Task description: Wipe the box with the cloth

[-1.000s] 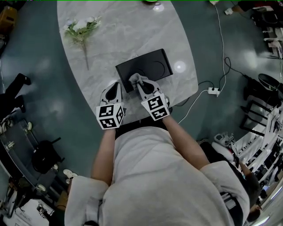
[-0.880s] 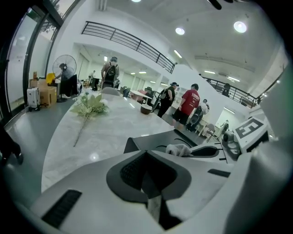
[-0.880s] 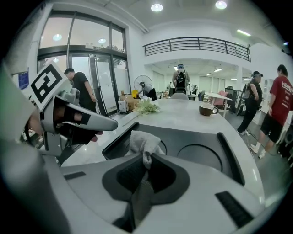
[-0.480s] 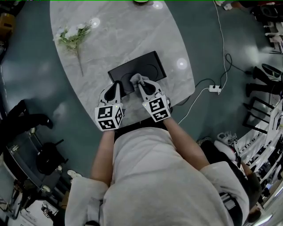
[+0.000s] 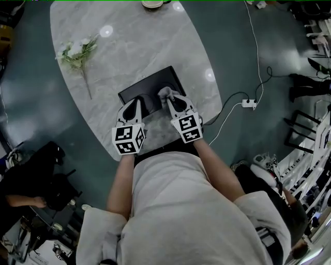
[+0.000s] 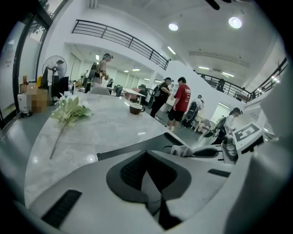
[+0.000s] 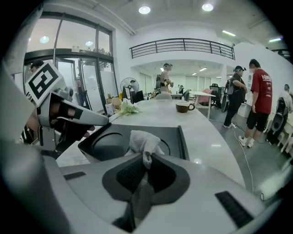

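A flat black box (image 5: 147,88) lies on the marble table (image 5: 129,41), near its front edge. My right gripper (image 5: 168,99) is shut on a crumpled grey-white cloth (image 5: 164,92) that rests on the box's top, right of its middle. In the right gripper view the cloth (image 7: 143,140) bunches out of the shut jaws over the box (image 7: 110,142). My left gripper (image 5: 135,102) is over the box's near left edge; in its own view the jaws (image 6: 146,153) are closed together with nothing seen between them.
A sprig of white flowers (image 5: 76,50) lies at the table's far left, and a cup (image 5: 151,3) stands at the far end. On the floor to the right are a power strip (image 5: 249,103) and its cable. Several people stand beyond the table.
Both grippers have shifted right relative to the box, and the cloth has slid from the box's left part towards its right. The head view has drifted too.
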`<move>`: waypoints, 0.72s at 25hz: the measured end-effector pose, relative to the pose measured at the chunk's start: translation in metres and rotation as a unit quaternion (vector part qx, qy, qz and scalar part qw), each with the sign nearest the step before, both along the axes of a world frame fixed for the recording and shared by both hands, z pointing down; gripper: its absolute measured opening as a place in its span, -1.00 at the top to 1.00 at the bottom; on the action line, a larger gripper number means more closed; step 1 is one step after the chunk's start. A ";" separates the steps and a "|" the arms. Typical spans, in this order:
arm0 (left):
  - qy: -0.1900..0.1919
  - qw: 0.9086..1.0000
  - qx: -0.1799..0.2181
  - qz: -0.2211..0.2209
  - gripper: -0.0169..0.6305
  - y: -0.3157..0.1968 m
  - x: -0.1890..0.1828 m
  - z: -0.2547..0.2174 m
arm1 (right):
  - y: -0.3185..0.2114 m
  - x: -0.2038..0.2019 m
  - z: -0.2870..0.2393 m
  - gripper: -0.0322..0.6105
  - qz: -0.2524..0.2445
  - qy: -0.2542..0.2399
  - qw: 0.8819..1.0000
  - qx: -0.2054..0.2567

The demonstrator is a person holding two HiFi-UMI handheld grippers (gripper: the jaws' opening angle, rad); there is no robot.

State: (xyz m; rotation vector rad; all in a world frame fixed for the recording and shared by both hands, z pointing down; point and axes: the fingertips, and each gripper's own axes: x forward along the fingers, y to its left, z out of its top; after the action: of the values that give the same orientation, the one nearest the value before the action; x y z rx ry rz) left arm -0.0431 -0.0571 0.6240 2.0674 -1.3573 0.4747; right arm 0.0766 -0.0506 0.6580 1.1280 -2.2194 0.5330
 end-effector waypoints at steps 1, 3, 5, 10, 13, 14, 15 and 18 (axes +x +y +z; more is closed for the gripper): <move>0.001 1.000 0.000 0.002 0.88 -0.001 0.003 -0.001 | 0.000 0.002 -0.001 0.77 0.001 0.000 1.000 0.000; 0.001 1.000 0.001 0.006 0.88 -0.004 0.009 -0.003 | -0.001 0.006 -0.002 0.77 0.000 0.003 1.000 0.000; 0.001 1.000 0.001 0.011 0.88 -0.008 0.013 -0.003 | -0.003 0.007 -0.002 0.77 -0.005 0.009 1.000 0.003; 0.001 1.000 0.000 0.015 0.88 -0.017 0.017 -0.003 | -0.015 0.021 -0.006 0.77 0.002 0.070 0.997 0.032; 0.000 1.000 0.002 0.014 0.88 -0.019 0.019 -0.005 | -0.018 0.029 -0.007 0.77 0.015 0.076 0.996 0.033; 0.000 1.000 0.002 0.012 0.88 -0.019 0.019 -0.006 | -0.018 0.031 -0.008 0.77 0.015 0.077 0.996 0.033; 0.000 1.000 0.002 0.010 0.88 -0.019 0.019 -0.007 | -0.017 0.032 -0.008 0.77 0.017 0.077 0.996 0.031; 0.001 1.000 0.003 0.001 0.88 -0.019 0.014 -0.010 | -0.015 0.035 -0.009 0.77 0.030 0.056 0.998 0.009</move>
State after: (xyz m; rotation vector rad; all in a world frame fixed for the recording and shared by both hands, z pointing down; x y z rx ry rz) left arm -0.0288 -0.0763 0.6140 2.0729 -1.3569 0.4706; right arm 0.1113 -0.0660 0.6494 1.2077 -2.1044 0.4627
